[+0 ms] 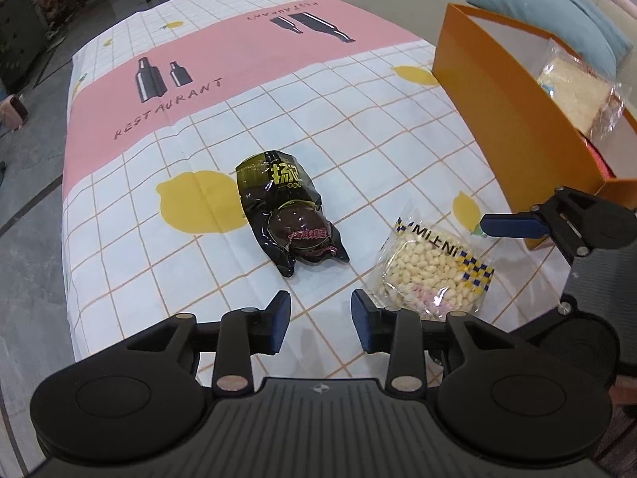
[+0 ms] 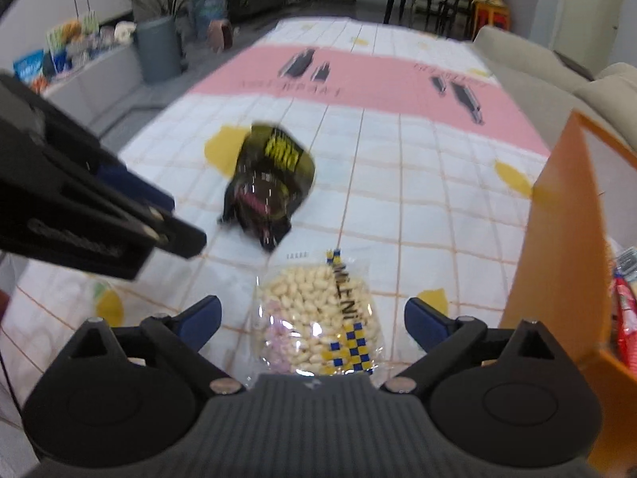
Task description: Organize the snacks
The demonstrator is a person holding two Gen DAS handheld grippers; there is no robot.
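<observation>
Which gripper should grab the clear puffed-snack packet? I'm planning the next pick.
Right. The right gripper is open with the clear packet between its fingers; the left gripper faces the black packet.

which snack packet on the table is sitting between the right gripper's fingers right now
The clear packet of pale puffed pieces, with the blue and yellow checked strip. It lies between the open right gripper; the black packet lies farther off on the tablecloth.
</observation>
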